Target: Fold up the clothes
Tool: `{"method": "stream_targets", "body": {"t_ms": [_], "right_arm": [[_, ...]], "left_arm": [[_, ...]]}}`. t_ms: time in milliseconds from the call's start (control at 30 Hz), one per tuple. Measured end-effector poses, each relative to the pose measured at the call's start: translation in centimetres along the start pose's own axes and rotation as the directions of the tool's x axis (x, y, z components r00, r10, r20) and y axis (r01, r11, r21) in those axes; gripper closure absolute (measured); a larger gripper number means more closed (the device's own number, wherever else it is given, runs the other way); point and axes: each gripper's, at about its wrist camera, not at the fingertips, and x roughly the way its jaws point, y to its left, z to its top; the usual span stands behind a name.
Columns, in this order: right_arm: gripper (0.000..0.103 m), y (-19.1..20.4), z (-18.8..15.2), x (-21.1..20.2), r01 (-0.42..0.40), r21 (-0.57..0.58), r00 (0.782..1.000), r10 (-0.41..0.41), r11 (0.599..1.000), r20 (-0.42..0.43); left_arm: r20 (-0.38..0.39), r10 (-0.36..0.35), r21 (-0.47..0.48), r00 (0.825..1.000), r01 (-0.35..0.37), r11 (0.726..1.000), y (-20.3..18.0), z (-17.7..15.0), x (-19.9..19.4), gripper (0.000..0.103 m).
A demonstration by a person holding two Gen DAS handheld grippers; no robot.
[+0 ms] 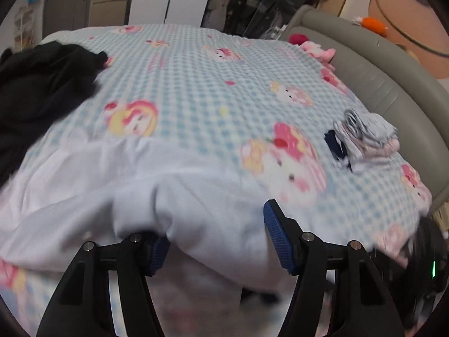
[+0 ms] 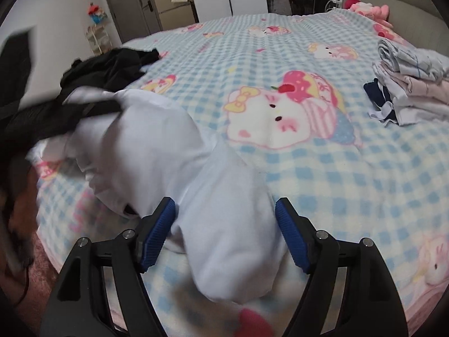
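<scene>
The bed (image 2: 322, 168), covered by a blue-and-white checked blanket (image 1: 196, 84) printed with pink cartoon cats, filled both views. A grey padded headboard (image 1: 378, 84) curved along its far right edge.

A white garment (image 2: 174, 151) lay rumpled on the near part of the bed, stretching from the near-left corner toward the near edge. A heap of black clothes (image 1: 36, 90) sat on the bed's left side, touching the white garment's far-left end. A small stack of folded clothes (image 2: 415, 95) in pale grey, pink and navy rested on the bed's right side, close to the headboard and well apart from the white garment. A pink plush toy (image 2: 367, 9) lay at the bed's far right corner.

The left gripper (image 1: 216, 233) stood spread over the white garment's near edge; cloth bulged up between its blue pads (image 1: 277, 241) and hid most of the left one, and with the motion blur the pads did not appear to press on it. The right gripper (image 2: 224, 230) was likewise spread, a fold of the white garment lying between its pads without being pinched.
</scene>
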Motion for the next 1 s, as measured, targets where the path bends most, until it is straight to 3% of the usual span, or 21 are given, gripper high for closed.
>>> {"method": "stream_targets", "body": {"t_ms": [67,167,267,300,333,367,433,467,600,633,700,767,800,833,900,967,1000], "right_arm": [[0.027,-0.4,0.3,-0.4,0.015,0.017,1.000,-0.015,1.000,0.025],[0.025,-1.1,1.9,-0.2,0.035,0.030,0.998,-0.037,0.999,0.054],[0.017,-0.8,3.4,2.0,-0.012,0.010,1.000,0.012,1.000,0.018],[0.022,-0.3,3.7,3.3,-0.050,-0.013,0.998,0.050,0.999,-0.028],[0.037,0.5,3.8,4.3,-0.095,-0.036,0.993,0.092,0.995,-0.076],[0.043,1.3,3.7,4.8,-0.127,-0.053,0.987,0.121,0.990,-0.101],[0.054,2.5,3.1,4.3,-0.118,-0.081,0.991,0.113,0.990,-0.073],[0.056,2.5,2.8,3.9,-0.140,-0.068,0.988,0.135,0.988,-0.069],[0.083,0.9,1.9,1.8,-0.207,0.025,0.977,0.208,0.978,-0.045],[0.090,0.3,1.8,1.0,-0.185,0.046,0.982,0.186,0.982,-0.022],[0.098,-0.7,1.7,-1.1,-0.055,0.108,0.996,0.048,0.993,0.073],[0.098,-1.0,1.8,-3.1,0.007,0.110,0.991,-0.022,0.994,0.135],[0.098,-1.0,1.8,-3.8,0.030,0.100,0.988,-0.045,0.995,0.151],[0.098,-0.9,1.8,-4.0,0.066,0.080,0.986,-0.078,0.995,0.151],[0.098,-0.8,1.4,-4.0,0.127,0.043,0.980,-0.132,0.991,0.149],[0.097,-1.4,0.7,-3.3,0.082,0.055,0.990,-0.087,0.995,0.109],[0.097,-1.7,0.3,-2.8,0.018,0.065,0.997,-0.023,0.998,0.076]], "left_arm": [[0.000,-0.024,-0.048,1.000,0.024,0.999,-0.2,-0.6,0.2,0.040],[0.001,-0.031,-0.074,1.000,0.031,0.997,-0.5,-4.3,0.5,0.037],[-0.053,-0.037,-0.119,0.998,0.030,0.992,0.2,-7.8,1.3,0.036],[-0.069,-0.055,-0.149,0.996,0.044,0.988,0.6,-8.7,1.4,0.036],[-0.085,-0.073,-0.180,0.994,0.057,0.982,1.1,-9.5,1.6,0.036],[-0.082,-0.095,-0.206,0.992,0.076,0.976,1.5,-10.0,1.6,0.036],[-0.067,-0.132,-0.236,0.989,0.112,0.965,2.1,-10.6,1.5,0.036],[-0.061,-0.145,-0.237,0.987,0.127,0.963,2.2,-10.6,1.4,0.036],[-0.048,-0.233,-0.267,0.971,0.212,0.940,1.1,-10.4,1.9,0.036],[-0.048,-0.244,-0.263,0.969,0.223,0.939,0.6,-10.5,2.1,0.036],[-0.050,-0.257,-0.247,0.965,0.238,0.939,-0.7,-10.9,2.4,0.037],[-0.056,-0.255,-0.222,0.965,0.237,0.946,-2.0,-11.3,2.5,0.043],[-0.058,-0.254,-0.209,0.966,0.237,0.949,-2.7,-11.6,2.5,0.054],[-0.074,-0.241,-0.197,0.968,0.223,0.955,-3.2,-11.7,2.8,0.072],[-0.096,-0.205,-0.170,0.974,0.187,0.968,-3.9,-11.9,3.1,0.082],[-0.074,-0.198,-0.155,0.977,0.185,0.971,-4.1,-11.8,2.5,0.088],[-0.063,-0.198,-0.153,0.978,0.186,0.970,-3.9,-11.7,2.0,0.091]]}}
